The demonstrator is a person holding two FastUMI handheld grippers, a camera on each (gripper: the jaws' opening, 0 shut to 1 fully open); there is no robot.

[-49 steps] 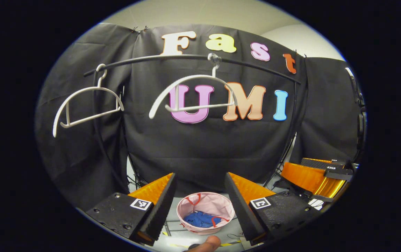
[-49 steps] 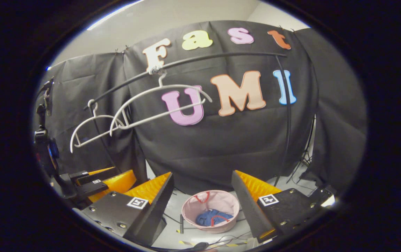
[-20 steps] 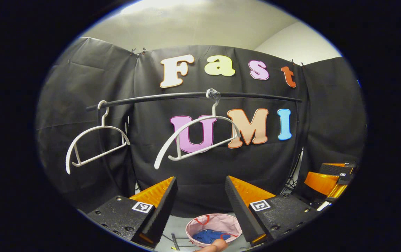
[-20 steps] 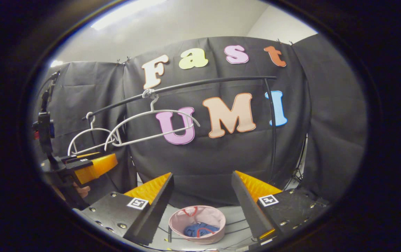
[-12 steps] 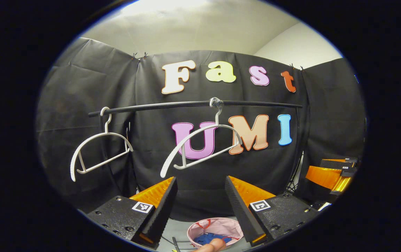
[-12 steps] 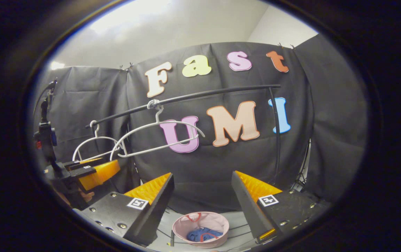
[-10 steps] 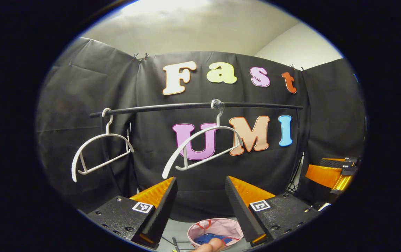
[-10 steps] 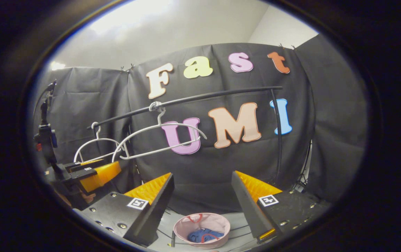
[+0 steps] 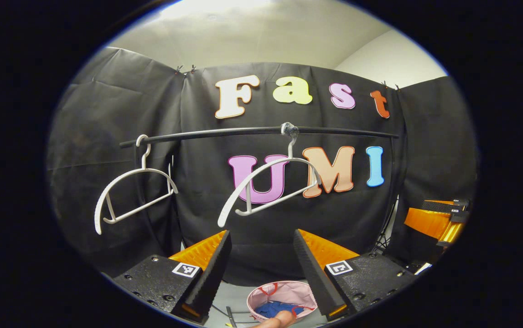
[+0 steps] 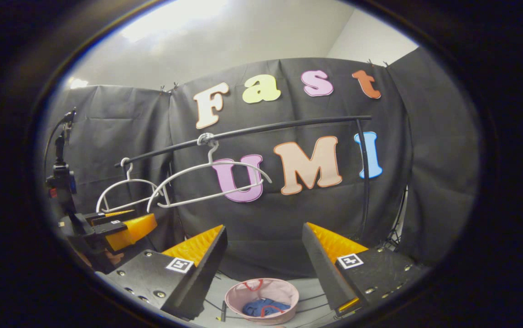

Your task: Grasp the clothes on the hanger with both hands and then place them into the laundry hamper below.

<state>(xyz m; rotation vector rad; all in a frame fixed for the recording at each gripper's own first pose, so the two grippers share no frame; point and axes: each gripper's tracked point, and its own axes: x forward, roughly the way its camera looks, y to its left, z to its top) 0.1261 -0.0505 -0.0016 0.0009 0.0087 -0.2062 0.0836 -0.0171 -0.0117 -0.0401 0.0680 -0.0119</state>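
- Blue clothes [image 9: 274, 309] lie in the pink hamper [image 10: 262, 294] at 6 o'clock; both hangers [image 9: 268, 187] bare.
- Left gripper [image 9: 261, 273] and right gripper [image 10: 263, 269] hover, fingers spread, empty.
- Task looks done; next, likely withdraw.

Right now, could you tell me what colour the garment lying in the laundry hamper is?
Blue. The garment shows best in the right gripper view.

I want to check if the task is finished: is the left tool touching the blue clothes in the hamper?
Apart. In the left gripper view the left tool is open and empty, held high, while the blue clothes lie far below inside the pink hamper.
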